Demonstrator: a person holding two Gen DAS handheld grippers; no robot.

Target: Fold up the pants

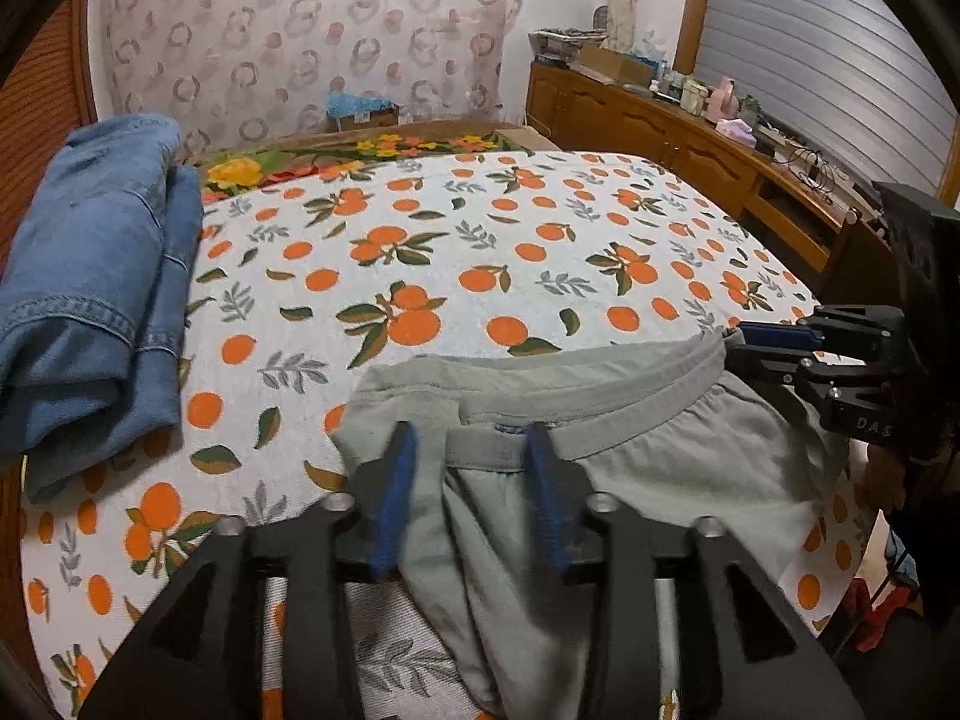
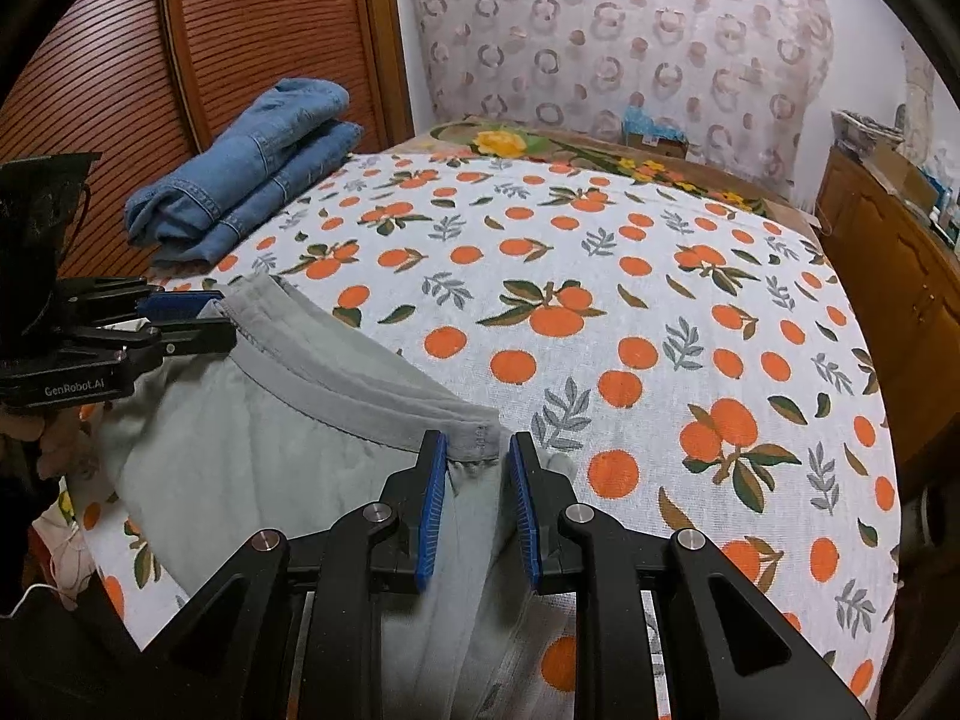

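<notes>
Light grey pants (image 1: 660,462) (image 2: 252,438) lie on the near part of the bed, waistband facing away from me. My left gripper (image 1: 472,438) (image 2: 222,318) stands open around the left end of the waistband; cloth lies loosely between its blue pads (image 1: 393,498), which do not press on it. My right gripper (image 2: 478,441) (image 1: 735,339) is shut on the right end of the waistband, and bunched grey cloth fills the narrow gap between its pads (image 2: 432,516). The pant legs hang toward me, hidden under the grippers.
The bed carries a white cover with an orange-fruit print (image 1: 480,240) (image 2: 660,330). Folded blue jeans (image 1: 90,300) (image 2: 252,174) lie at its far left. A wooden cabinet (image 1: 660,126) (image 2: 888,276) with clutter on top runs along the right. A slatted wooden door (image 2: 240,30) stands behind the jeans.
</notes>
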